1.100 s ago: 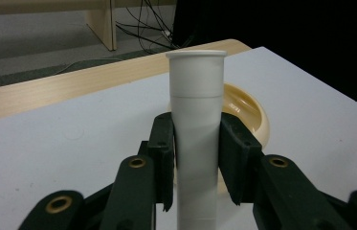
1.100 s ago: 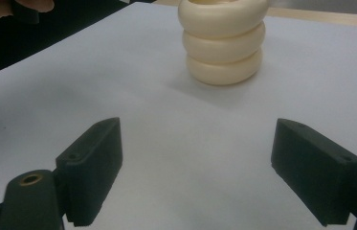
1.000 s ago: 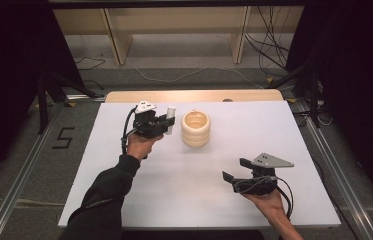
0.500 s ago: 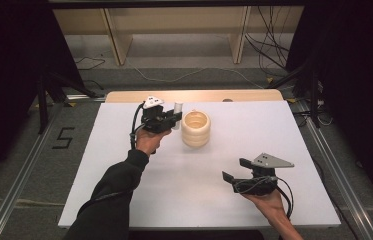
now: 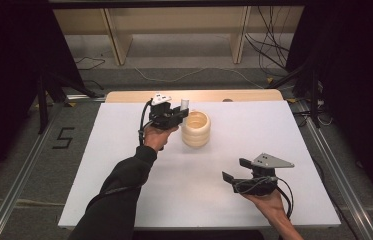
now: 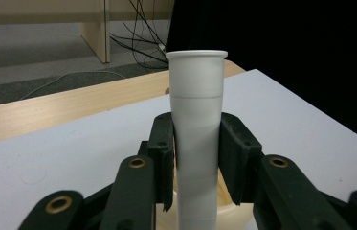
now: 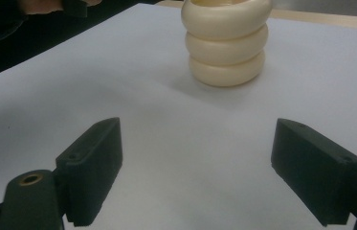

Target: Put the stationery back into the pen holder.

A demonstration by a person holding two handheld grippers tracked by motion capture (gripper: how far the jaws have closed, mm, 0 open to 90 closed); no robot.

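the left gripper [image 5: 174,117], fingers clamped on an upright white tube [image 6: 196,134], has carried it right, beside the cream ringed holder [image 5: 196,128], probably for insertion; the right gripper [image 5: 235,170] rests wide open.

A lab recording bay: black curtains [image 5: 19,60] flank a white-topped table [image 5: 124,190], metal floor rails [image 5: 14,200] run alongside, loose cables [image 5: 269,55] trail over grey carpet.

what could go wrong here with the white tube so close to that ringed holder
The left gripper pinches the white tube low on its length, so the tall upper part could tilt or slip. The tube hangs right at the rim of the cream ringed holder; catching that rim might push the holder, since the right gripper is open and far from steadying it.
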